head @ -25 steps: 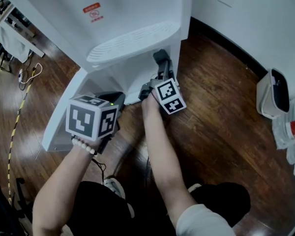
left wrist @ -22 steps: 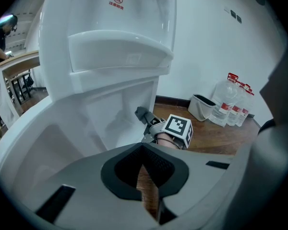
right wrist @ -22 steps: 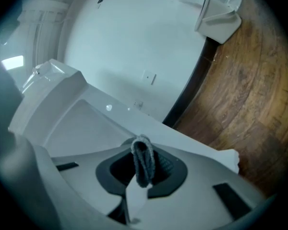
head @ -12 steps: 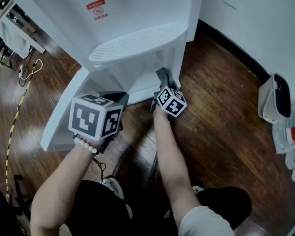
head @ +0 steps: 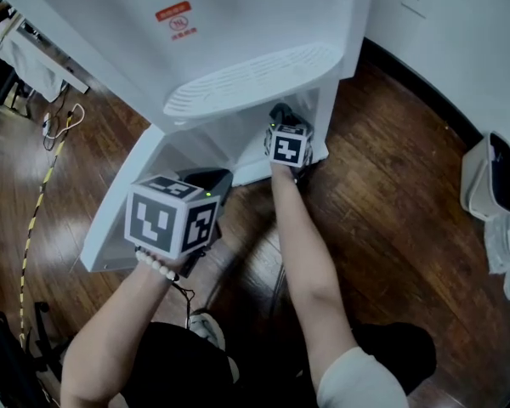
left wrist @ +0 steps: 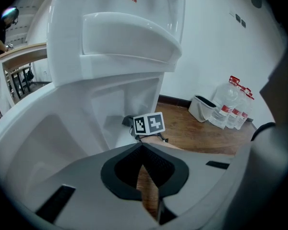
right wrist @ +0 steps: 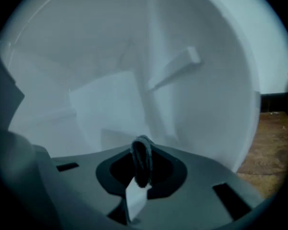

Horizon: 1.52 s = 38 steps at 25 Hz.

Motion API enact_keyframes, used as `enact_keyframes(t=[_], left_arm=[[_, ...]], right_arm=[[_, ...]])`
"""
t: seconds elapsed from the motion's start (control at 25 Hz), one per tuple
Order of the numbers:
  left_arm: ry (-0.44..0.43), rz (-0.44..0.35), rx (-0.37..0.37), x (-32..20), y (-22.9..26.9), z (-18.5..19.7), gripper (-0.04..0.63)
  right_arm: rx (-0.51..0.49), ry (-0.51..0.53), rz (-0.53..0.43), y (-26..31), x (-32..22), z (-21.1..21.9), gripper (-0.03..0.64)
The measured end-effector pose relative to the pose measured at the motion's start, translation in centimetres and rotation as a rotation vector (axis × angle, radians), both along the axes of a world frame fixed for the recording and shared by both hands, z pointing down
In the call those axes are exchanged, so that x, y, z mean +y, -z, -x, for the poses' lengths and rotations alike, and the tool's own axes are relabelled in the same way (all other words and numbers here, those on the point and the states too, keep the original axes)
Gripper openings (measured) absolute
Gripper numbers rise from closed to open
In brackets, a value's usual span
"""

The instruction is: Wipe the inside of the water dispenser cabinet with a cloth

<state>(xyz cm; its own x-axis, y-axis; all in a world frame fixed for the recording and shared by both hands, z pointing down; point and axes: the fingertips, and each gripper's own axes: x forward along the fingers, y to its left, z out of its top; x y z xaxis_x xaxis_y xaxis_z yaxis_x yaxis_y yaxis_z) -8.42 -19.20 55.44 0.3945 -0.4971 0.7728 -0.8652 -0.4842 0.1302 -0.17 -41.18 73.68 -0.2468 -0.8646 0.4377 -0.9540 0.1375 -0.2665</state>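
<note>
The white water dispenser [head: 238,32] stands on the wood floor with its lower cabinet [head: 229,138] open and the door [head: 123,206] swung out to the left. My right gripper [head: 282,117] reaches into the cabinet mouth under the drip tray [head: 251,79]. It is shut on a dark grey cloth [right wrist: 141,159], a fold of which sticks up between the jaws, with the white cabinet wall [right wrist: 110,104] just ahead. My left gripper [head: 206,189] hangs outside, near the open door, its jaws shut and holding nothing [left wrist: 143,169].
A white bin [head: 489,177] stands at the right by the wall, with water bottles [left wrist: 230,109] beside it. A yellow-black cable [head: 34,202] runs along the floor at the left. A black skirting board [head: 425,92] lines the wall.
My right gripper has moved forward with the cloth, from in front of the cabinet into its opening. The left gripper has barely shifted.
</note>
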Motion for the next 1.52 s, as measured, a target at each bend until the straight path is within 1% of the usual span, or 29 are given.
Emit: enact_keyframes(t=[0.2, 0.36, 0.44, 0.56, 0.68, 0.84, 0.92, 1.0, 1.08, 1.24, 1.32, 1.36, 1.44, 1.52], left_arm=[[0.008, 0.019, 0.007, 0.0, -0.6, 0.5, -0.002], [-0.002, 0.030, 0.007, -0.2, -1.0, 0.7, -0.002], [-0.001, 0.034, 0.007, -0.3, -1.2, 0.7, -0.002], [0.000, 0.032, 0.010, -0.5, -1.3, 0.3, -0.002], [-0.012, 0.030, 0.001, -0.4, -1.4, -0.3, -0.002], [-0.011, 0.024, -0.009, -0.6, -1.4, -0.5, -0.002], [-0.010, 0.020, -0.013, -0.5, -1.3, -0.6, -0.002], [-0.011, 0.017, -0.016, -0.4, -1.2, -0.8, -0.002], [-0.012, 0.014, -0.020, -0.4, -1.1, -0.8, -0.002], [-0.004, 0.008, -0.021, -0.4, -0.8, -0.5, -0.002], [-0.003, 0.004, -0.020, -0.4, -0.7, -0.5, -0.002], [-0.005, 0.003, -0.020, -0.4, -0.7, -0.6, -0.002], [-0.008, 0.001, -0.021, -0.5, -0.7, -0.7, -0.002], [-0.008, 0.001, -0.022, -0.5, -0.6, -0.7, -0.002]], right_arm=[[0.078, 0.045, 0.063, -1.2, -2.4, 1.0, 0.040], [0.072, 0.118, 0.112, -1.3, -3.1, 2.2, 0.040], [0.055, 0.182, 0.123, -1.4, -2.3, 3.8, 0.040], [-0.021, 0.321, 0.114, -0.8, -0.6, 7.6, 0.040], [-0.084, 0.446, 0.128, -0.6, 1.6, 11.0, 0.040], [-0.092, 0.552, 0.123, -0.5, 4.0, 14.0, 0.040], [-0.089, 0.572, 0.121, -0.5, 4.6, 14.6, 0.040], [-0.071, 0.550, 0.117, -0.6, 4.4, 13.9, 0.040], [-0.040, 0.485, 0.118, -1.0, 3.7, 11.8, 0.040], [0.046, 0.305, 0.128, -2.3, 1.8, 5.0, 0.040], [0.062, 0.228, 0.134, -2.5, 1.4, 1.8, 0.040], [0.059, 0.211, 0.136, -2.6, 1.5, 0.8, 0.040], [0.059, 0.204, 0.140, -2.7, 2.1, 0.2, 0.039], [0.073, 0.167, 0.137, -2.8, 3.0, -0.6, 0.040]])
